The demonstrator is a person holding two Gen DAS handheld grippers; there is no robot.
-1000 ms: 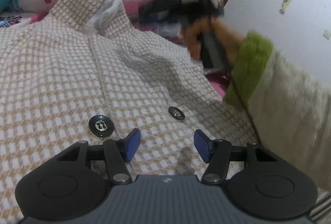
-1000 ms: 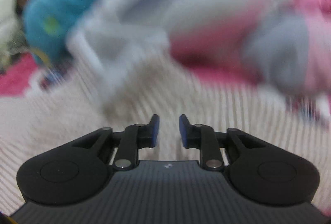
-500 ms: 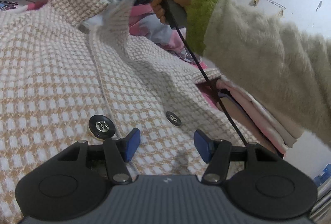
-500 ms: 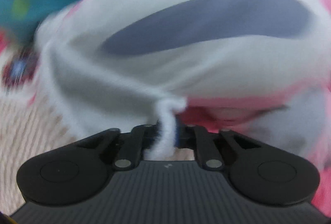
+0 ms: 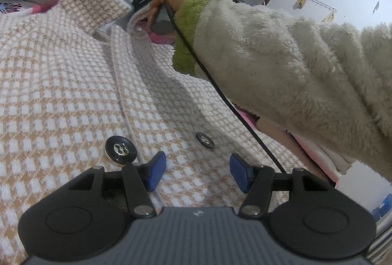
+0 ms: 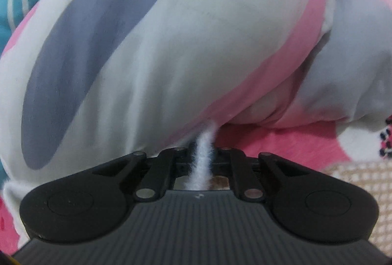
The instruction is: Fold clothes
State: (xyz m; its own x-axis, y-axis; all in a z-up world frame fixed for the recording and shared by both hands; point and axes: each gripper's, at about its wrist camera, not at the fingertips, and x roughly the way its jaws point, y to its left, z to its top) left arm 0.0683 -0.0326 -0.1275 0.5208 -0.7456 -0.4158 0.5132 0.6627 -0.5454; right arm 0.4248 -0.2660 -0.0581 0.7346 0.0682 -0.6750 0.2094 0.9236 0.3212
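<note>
Garment: a tan-and-white checked jacket is spread flat over the bed, filling the left wrist view from 7 to 12 o'clock; its collar is turned up at 11 o'clock
Buttons: a large black button is seen just at 10 o'clock of the left gripper's left pad; a smaller one lies at 12 o'clock between the pads
Left gripper: held low over the jacket front, blue pads set wide apart, nothing between them
Right gripper: closed tight on a white fuzzy edge of the jacket, which is pinched upright between the fingers
Right hand: seen in the left wrist view at 12 o'clock by the collar, in a fluffy cream sleeve with a green cuff; a black cable is trailed along the sleeve
Bedding: a pink, white and grey quilt is bunched directly ahead of the right gripper
</note>
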